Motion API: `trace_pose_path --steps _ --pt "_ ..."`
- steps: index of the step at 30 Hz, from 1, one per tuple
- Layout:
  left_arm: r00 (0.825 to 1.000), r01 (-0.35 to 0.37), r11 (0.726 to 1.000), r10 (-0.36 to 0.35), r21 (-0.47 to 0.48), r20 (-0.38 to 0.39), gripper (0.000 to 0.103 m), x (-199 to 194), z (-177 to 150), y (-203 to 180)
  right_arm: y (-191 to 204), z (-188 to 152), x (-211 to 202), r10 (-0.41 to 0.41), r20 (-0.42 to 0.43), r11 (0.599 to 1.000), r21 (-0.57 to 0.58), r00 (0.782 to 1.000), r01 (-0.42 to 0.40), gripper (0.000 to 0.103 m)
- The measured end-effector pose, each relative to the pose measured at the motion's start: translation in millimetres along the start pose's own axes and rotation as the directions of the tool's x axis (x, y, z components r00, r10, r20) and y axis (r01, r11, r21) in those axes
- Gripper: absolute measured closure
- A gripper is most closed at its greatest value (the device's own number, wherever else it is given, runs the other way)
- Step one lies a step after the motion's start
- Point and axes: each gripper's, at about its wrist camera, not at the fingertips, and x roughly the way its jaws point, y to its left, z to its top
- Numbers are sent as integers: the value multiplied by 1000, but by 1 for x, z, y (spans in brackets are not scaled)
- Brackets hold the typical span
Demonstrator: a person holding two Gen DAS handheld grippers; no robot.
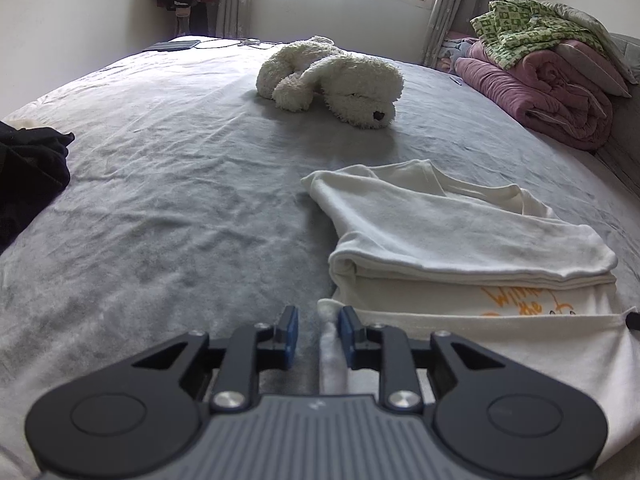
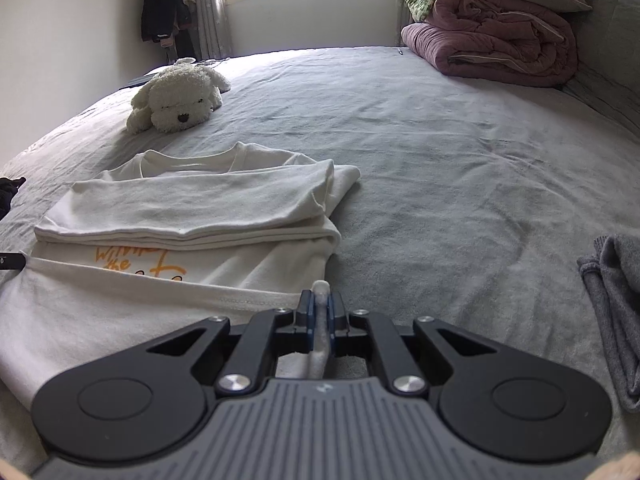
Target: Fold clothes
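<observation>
One white T-shirt [image 2: 176, 208] lay on the grey bedsheet [image 1: 168, 200], its sleeves and upper part already folded down across the chest so that only part of the orange print [image 2: 136, 264] showed. The bottom hem lay nearest the cameras, probably so that both lower corners could be lifted and carried up over the folded part.

The right gripper [image 2: 319, 312] was clamped tight on the hem's right corner, a pinch of white cloth standing up between its blue pads. The left gripper [image 1: 318, 330] sat at the other corner with its jaws parted; a ridge of cloth lay in the gap against the right-hand pad, but the pads did not appear to press on it, so that corner seemed not yet secured.

Counted across both views: one white T-shirt, two grippers, one plush dog [image 1: 332, 80] further up the bed, one dark garment [image 1: 28, 172] at the left edge, one grey garment [image 2: 616, 312] at the right edge, and one rolled pink quilt [image 2: 500, 40] with a green patterned blanket [image 1: 532, 28] on top.
</observation>
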Motion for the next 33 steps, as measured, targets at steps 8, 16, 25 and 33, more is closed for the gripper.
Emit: trace_pose_path --steps 8,16,25,33 --pt "997 -22 1000 21 9 77 70 -25 2 1 8 7 -26 19 108 1000 5 994 -20 87" --pt "985 155 980 -162 122 52 70 -45 -30 -45 62 -13 -42 209 61 971 -132 976 -199 87" --pt "974 219 943 -228 250 6 70 -50 -70 -84 112 -36 -41 353 -60 900 -252 934 -356 87" --pt "980 188 931 -199 315 4 68 -45 -79 -93 121 -47 -28 338 -131 891 -274 932 -361 88"
